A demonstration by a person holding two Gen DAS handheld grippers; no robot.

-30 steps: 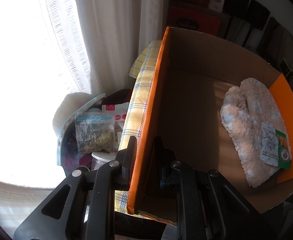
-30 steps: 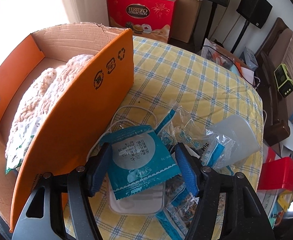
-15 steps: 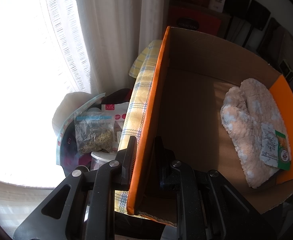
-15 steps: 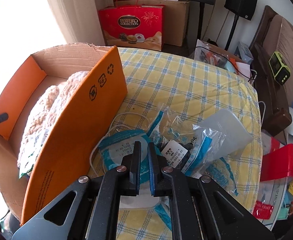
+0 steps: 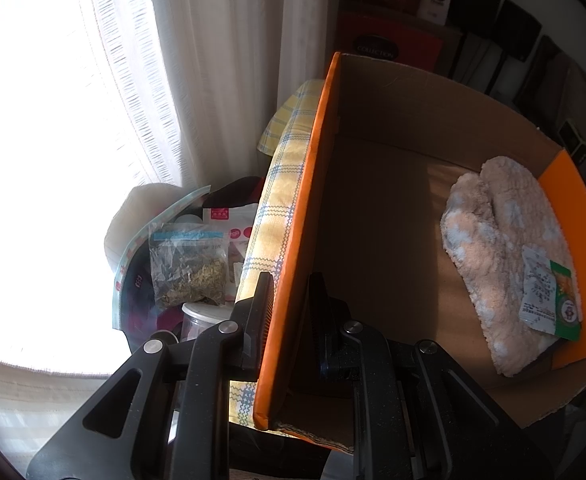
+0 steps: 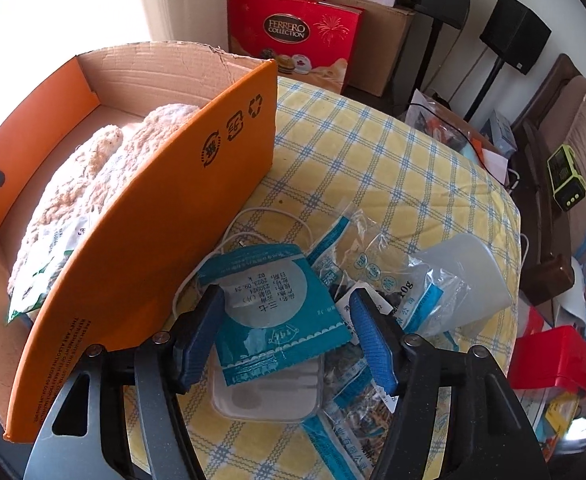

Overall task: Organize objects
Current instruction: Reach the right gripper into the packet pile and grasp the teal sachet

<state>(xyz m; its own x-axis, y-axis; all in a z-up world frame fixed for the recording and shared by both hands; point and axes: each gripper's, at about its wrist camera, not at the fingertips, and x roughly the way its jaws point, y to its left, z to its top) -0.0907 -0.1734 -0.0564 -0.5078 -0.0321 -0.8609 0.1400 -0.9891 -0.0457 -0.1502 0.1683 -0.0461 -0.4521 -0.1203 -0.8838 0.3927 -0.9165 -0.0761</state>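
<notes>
Teal packet (image 6: 271,308) lies on top of the pile of snack bags (image 6: 377,280) on the checked tablecloth (image 6: 373,152), just beside the orange outer wall of the cardboard box (image 6: 141,216). It rests on a clear plastic tray (image 6: 267,392), with a white cable (image 6: 269,220) looped behind.

Right gripper (image 6: 289,334): jaws have just been opening; they now stand wide on either side of the packet, pads apart from it. Nothing held.

Left gripper (image 5: 289,308): jaws closed on the box's side wall, steadying it. Inside the box: fluffy socks (image 5: 501,248) and a green-edged sachet (image 5: 549,296).

Step in hand, as judged: re-taking the packet for transfer into the box. Next move calls for closing on the packet alone, lifting clear of the wall, and releasing inside. Risk: thin packet slipping.
</notes>
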